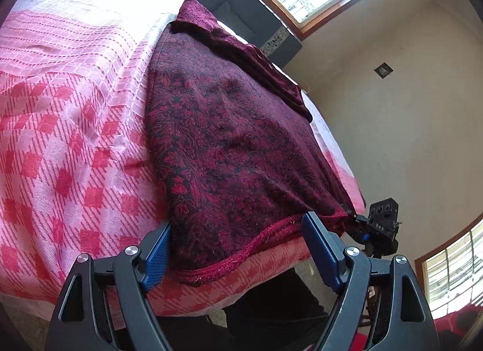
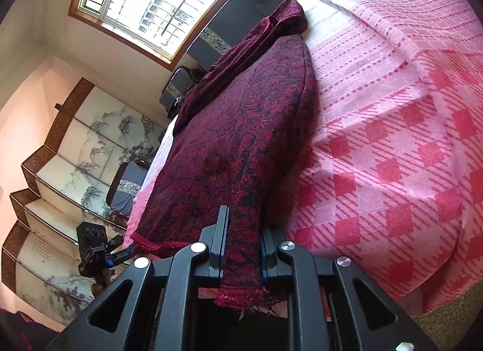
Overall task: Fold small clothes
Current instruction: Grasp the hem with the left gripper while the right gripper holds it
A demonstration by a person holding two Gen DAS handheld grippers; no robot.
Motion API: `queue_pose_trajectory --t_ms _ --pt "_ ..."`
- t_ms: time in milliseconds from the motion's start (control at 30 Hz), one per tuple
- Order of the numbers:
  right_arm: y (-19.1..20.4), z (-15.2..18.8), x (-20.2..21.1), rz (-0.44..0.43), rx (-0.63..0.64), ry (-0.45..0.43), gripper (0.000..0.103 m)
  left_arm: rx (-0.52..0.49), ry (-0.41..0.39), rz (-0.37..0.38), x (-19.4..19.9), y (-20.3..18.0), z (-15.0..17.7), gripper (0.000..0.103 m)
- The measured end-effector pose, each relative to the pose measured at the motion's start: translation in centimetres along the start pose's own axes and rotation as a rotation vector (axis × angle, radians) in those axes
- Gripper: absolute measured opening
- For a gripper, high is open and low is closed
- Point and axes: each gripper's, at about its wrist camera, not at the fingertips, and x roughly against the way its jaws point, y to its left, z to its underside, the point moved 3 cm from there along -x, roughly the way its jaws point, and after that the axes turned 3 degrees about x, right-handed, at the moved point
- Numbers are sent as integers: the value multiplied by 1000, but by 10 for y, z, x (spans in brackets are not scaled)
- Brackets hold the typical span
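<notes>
Both claws are seen at the near edge of a bed covered by a pink checked bedspread [image 1: 66,127]. On it, a dark red patterned garment [image 1: 229,145] is spread from the near edge towards the far side, where a folded-over part is bunched. In the left wrist view, the left gripper [image 1: 238,248] is held released, its blue-padded fingers [image 1: 155,260] set wide either side of the garment's near hem, with no pad seen pressing the cloth. In the right wrist view, the right gripper [image 2: 243,248] is clenched on the garment's near corner, and the hem is left hanging below the jaws. A window [image 2: 145,4] is seen on the far wall.
</notes>
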Motion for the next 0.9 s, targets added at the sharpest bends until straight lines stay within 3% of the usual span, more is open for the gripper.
queue_pose_trajectory --t_ms 167,333,400,433,500,600,767,900 --pt "-2 -5 0 -5 -29 -9 16 116 -30 38 -1 8 -14 81" --pt "1 -6 -2 65 -14 2 14 85 -22 -43 -11 2 -17 78" --pt "3 -6 -4 83 -2 4 15 79 4 -94 -20 3 -15 39" --pt "4 -6 -5 92 1 4 12 87 32 -138 -26 7 -13 9" --pt "6 -6 -6 118 11 6 11 106 -5 -134 -24 10 -12 9" --pt "9 -6 -7 119 15 16 10 17 -57 -268 -18 -1 -10 9" --pt "-2 -8 2 -3 -84 -30 10 -122 -116 -405 -13 -19 -7 9" --pt "-7 -7 6 -20 -111 -38 10 -228 -147 -505 -10 -35 -7 9"
